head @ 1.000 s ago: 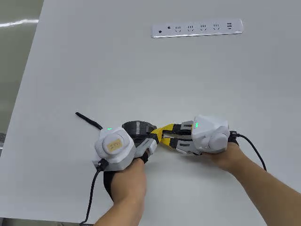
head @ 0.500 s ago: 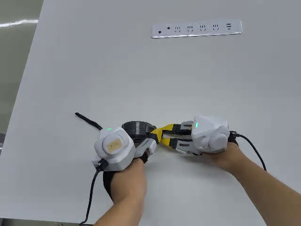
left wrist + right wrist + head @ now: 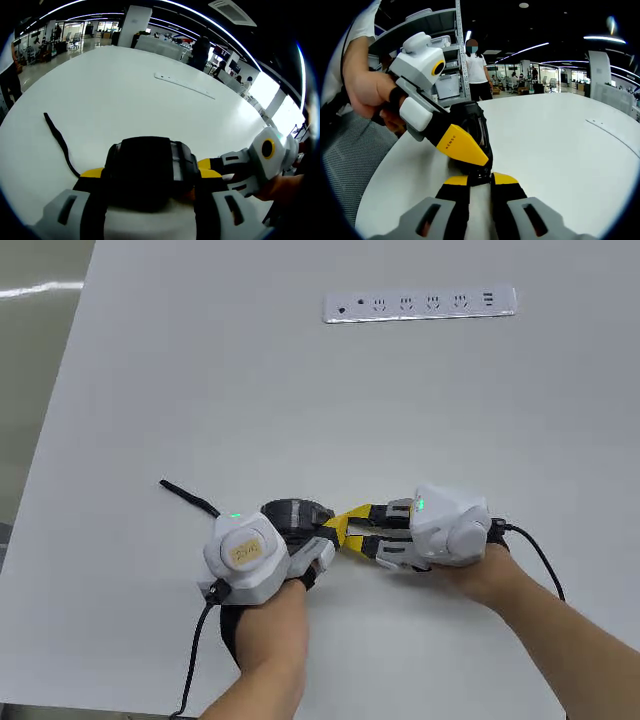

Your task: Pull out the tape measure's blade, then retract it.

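Left claw (image 3: 150, 175) is clamped across the black tape measure (image 3: 293, 512), one yellow pad on each flat side, and holds it low over the desk (image 3: 300, 390) near the front edge. Whether the case rests on the surface can't be told. Right claw (image 3: 481, 181) has its jaws drawn almost together right at the case's lower front corner. The blade hook itself can't be made out, so it's unclear whether anything is actually between them. No blade length shows between case and right claw, so the pull looks not yet done.

Main risk, as a judgement: a shallow bite on the hook, which would slip off as soon as the spring loads up. Second: a pull off the blade's exit line would twist the round case between the left pads, or kink the blade at the mouth. Third: letting go at full extension would whip the blade back, so it should be fed in. The wrist strap (image 3: 188, 495) lies loose on the desk behind the case and could drag, a minor issue.

Orientation: the case stands on edge with its mouth facing the right claw, to the person's right. The blade's long axis would run left-right, roughly parallel to the near desk edge, and the strap trails off the opposite side to the far left.
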Motion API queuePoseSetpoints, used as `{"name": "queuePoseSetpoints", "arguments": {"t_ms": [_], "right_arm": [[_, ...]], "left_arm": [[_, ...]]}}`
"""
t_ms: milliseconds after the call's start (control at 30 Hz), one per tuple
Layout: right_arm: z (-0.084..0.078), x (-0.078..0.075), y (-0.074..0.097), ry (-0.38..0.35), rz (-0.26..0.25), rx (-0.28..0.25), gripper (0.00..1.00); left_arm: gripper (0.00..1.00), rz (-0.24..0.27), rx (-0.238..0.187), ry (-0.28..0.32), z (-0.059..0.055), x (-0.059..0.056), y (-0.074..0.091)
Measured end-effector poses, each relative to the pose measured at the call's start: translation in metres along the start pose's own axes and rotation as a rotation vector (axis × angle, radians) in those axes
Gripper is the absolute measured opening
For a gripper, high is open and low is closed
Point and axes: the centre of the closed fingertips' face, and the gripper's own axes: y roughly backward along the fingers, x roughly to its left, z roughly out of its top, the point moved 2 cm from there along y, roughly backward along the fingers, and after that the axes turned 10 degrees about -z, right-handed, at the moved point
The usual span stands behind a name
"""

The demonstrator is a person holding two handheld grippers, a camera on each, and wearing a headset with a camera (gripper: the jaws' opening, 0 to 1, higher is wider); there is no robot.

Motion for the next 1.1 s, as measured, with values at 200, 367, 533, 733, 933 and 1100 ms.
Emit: {"name": "queuePoseSetpoints", "arguments": {"t_ms": [200, 367, 533, 733, 933, 1100], "right_arm": [[0.0011, -0.0015, 0.0010, -0.005, -0.003, -0.002, 0.19], [0.0019, -0.0024, 0.0018, -0.008, -0.005, -0.002, 0.21], [0.0026, -0.0027, 0.0018, -0.008, -0.008, -0.003, 0.23], [0.0030, -0.0028, 0.0019, -0.008, -0.011, -0.003, 0.25], [0.0033, -0.0021, 0.0030, -0.017, -0.015, -0.007, 0.29], [0.0038, -0.0013, 0.0037, -0.019, -0.019, -0.009, 0.31]], "left_arm": [[0.70, -0.006, 0.012, -0.028, -0.0012, -0.0007, 0.0002], [0.71, -0.013, 0.012, -0.029, -0.0013, -0.0010, 0.0001], [0.71, -0.014, 0.010, -0.028, -0.0012, -0.0010, 0.0001], [0.71, -0.020, 0.005, -0.017, -0.0008, -0.0009, 0.0007], [0.73, -0.030, 0.010, -0.021, -0.0009, -0.0010, 0.0014], [0.75, -0.040, 0.013, -0.026, -0.0013, -0.0027, 0.0012]]}}
